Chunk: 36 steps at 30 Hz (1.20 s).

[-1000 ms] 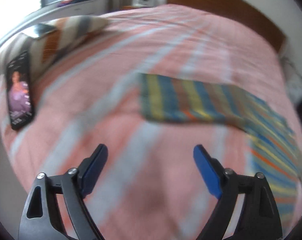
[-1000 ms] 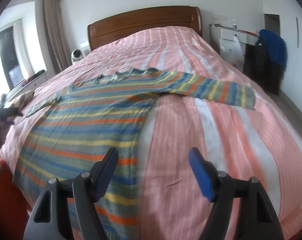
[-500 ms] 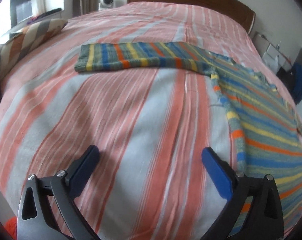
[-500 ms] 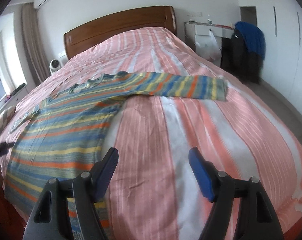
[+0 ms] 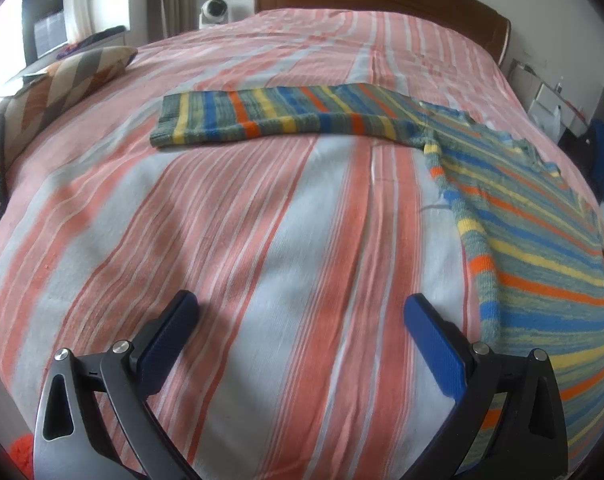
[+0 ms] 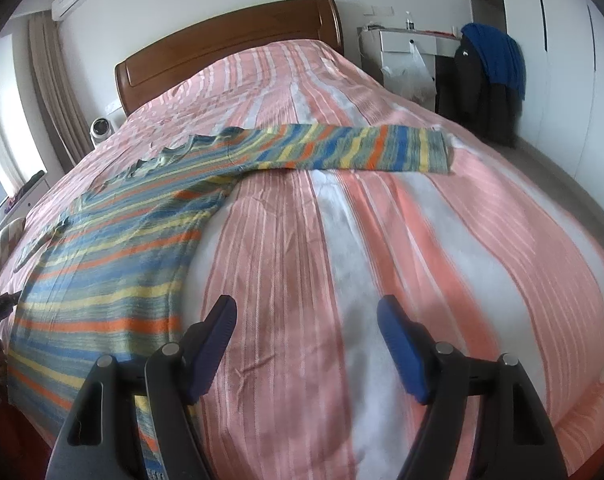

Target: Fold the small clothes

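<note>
Lying flat — knitted striped sweater (image 5: 542, 216) on ribbed bedspread (image 5: 262, 220).

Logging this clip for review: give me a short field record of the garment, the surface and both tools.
garment: striped knit sweater, spread flat, unfolded
sleeves: one sleeve stretched sideways in the left wrist view; the other sleeve stretched sideways in the right wrist view
surface: bed with striped pink cover
left tool: open, nothing between pads
right tool: open, nothing between pads
also present: patterned cushion
</note>
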### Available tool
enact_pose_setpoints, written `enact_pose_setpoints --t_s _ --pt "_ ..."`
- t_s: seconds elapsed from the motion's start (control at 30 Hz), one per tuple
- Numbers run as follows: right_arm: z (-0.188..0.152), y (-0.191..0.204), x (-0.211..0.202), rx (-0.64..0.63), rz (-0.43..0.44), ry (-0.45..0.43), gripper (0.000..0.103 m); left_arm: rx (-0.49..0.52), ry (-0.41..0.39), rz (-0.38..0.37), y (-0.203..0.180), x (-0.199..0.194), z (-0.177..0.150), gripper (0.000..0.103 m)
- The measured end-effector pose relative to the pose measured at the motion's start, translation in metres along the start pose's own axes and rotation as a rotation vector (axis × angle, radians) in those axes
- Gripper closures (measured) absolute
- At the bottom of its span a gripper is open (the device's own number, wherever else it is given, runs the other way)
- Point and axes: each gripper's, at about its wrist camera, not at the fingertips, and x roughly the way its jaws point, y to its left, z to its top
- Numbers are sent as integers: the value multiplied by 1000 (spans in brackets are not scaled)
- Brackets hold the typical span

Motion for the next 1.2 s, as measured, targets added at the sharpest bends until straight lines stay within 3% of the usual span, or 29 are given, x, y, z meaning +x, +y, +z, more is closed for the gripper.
enact_pose_setpoints --t_s 0.4,0.73,0.87,0.97,1.1,1.17,1.2 --pt "-4 -6 4 45 5 34 30 21 -12 22 -4 3 -2 1" --pt "16 -19 -11 94 43 -4 31 -88 -74 -19 13 -14 4 1" --pt "65 -51 -13 151 130 -31 30 -115 -61 -19 17 -8 5 1" --pt "106 -94 7 269 181 -2 31 -98 -64 -5 13 -7 5 1" --pt "136 -158 66 468 192 85 31 -77 -62 19 9 -3 3 1" --pt "142 -176 96 536 249 146 39 -63 -60 35 7 -1 2 1" --pt "144 -182 106 549 231 158 41 -54 -59 43 6 0 2 1"
